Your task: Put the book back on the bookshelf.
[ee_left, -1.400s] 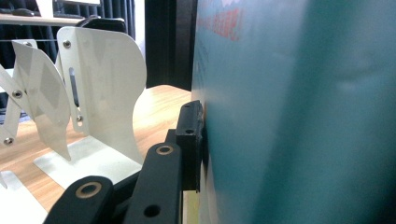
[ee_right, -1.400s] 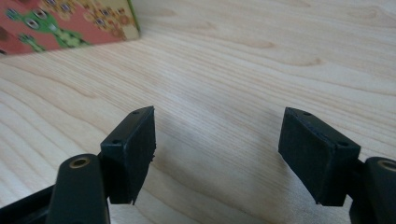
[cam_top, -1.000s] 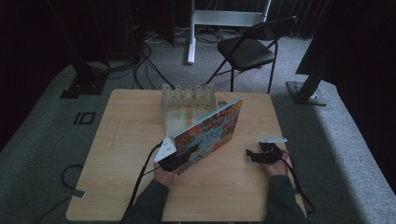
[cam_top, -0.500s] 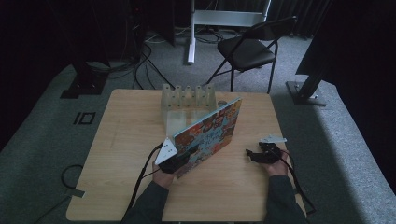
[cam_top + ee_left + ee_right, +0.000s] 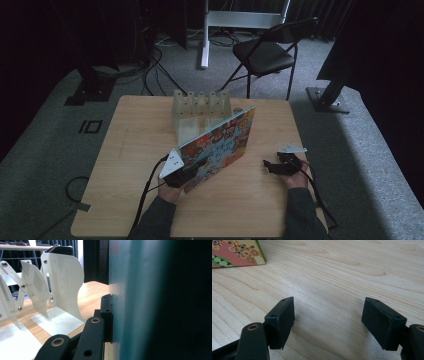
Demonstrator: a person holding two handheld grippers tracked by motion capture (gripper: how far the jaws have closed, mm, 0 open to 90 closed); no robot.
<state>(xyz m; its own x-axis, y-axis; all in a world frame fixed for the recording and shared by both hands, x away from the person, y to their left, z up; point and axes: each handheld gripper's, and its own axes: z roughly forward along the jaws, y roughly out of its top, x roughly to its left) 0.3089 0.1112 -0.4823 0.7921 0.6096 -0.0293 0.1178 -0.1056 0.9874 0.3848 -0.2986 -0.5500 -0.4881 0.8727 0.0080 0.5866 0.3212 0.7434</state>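
Note:
A large flat book (image 5: 220,142) with a busy colourful cover stands tilted on one edge in the middle of the wooden table (image 5: 130,145). My left gripper (image 5: 187,175) is shut on its near lower corner. In the left gripper view one black pad presses flat against the book's teal side (image 5: 130,302), and the other jaw is hidden behind it. My right gripper (image 5: 267,166) rests low over the table at the right, apart from the book. Its jaws stand open over bare wood (image 5: 328,320), and a corner of the book (image 5: 234,252) lies farther off.
A white accordion-style rack (image 5: 200,107) with several upright dividers (image 5: 62,277) stands at the back of the table, just behind the book. A black folding chair (image 5: 265,50) and floor cables lie beyond the table. Bare wood spreads left of the book.

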